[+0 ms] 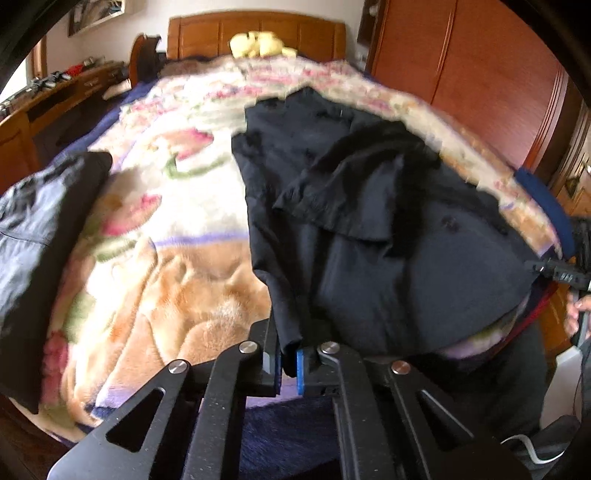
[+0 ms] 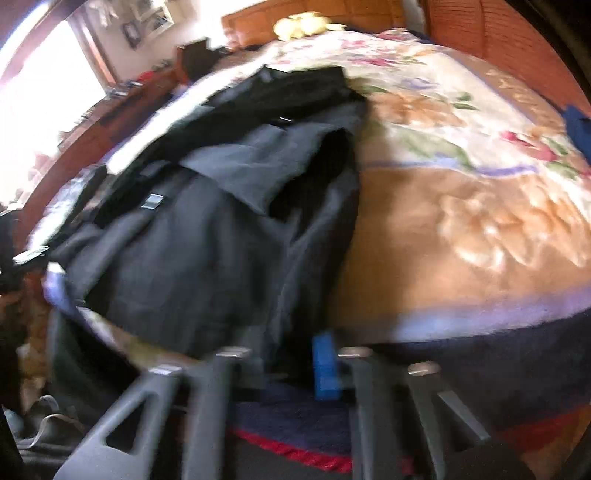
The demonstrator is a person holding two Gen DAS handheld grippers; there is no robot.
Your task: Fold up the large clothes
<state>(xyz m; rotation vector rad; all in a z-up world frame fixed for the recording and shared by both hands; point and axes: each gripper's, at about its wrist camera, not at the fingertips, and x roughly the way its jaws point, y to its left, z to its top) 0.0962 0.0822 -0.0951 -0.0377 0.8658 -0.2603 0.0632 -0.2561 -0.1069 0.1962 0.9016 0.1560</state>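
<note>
A large black coat (image 1: pixel 369 229) lies partly folded on a floral blanket (image 1: pixel 166 229) on the bed. My left gripper (image 1: pixel 290 363) is shut on the coat's near hem corner at the bed's front edge. In the right wrist view the same coat (image 2: pixel 221 229) lies left of centre, looking grey and blurred. My right gripper (image 2: pixel 291 365) is shut on its near edge, with cloth between the blue pads. The right gripper also shows in the left wrist view (image 1: pixel 561 275) at the coat's right edge.
Another dark garment (image 1: pixel 40 229) lies on the blanket's left side. A yellow plush toy (image 1: pixel 258 44) sits by the wooden headboard (image 1: pixel 207 33). A wooden wardrobe (image 1: pixel 461 74) stands at the right, a desk (image 1: pixel 55 92) at the left.
</note>
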